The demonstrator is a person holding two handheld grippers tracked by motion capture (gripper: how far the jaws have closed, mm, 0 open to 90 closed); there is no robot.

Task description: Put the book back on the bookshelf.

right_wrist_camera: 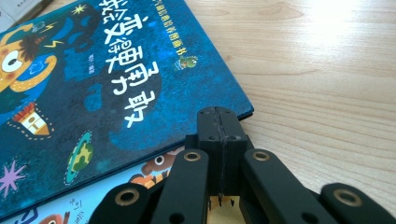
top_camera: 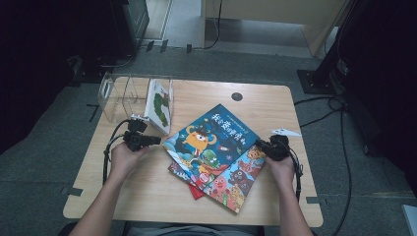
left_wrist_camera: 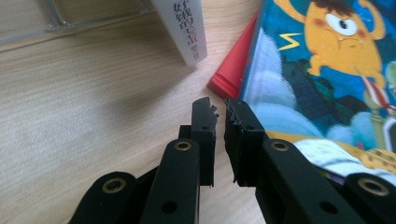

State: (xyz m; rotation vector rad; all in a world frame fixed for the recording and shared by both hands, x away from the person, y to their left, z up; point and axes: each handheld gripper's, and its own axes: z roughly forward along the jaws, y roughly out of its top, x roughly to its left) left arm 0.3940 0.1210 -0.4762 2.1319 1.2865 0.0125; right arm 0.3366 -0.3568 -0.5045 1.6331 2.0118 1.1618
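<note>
A stack of picture books lies mid-table: a blue book with an orange monster on top, a colourful one beneath it, a red one at the bottom. My left gripper points at the stack's left edge. In the left gripper view its jaws stand a narrow slit apart with nothing between them, just short of the red book and blue book. My right gripper sits at the stack's right edge, shut and empty, beside the blue book's corner.
A clear acrylic book stand is at the table's back left, with a white caterpillar book upright in it; its spine is close ahead of the left gripper. Bare wooden tabletop lies in front. A white scrap lies at the right edge.
</note>
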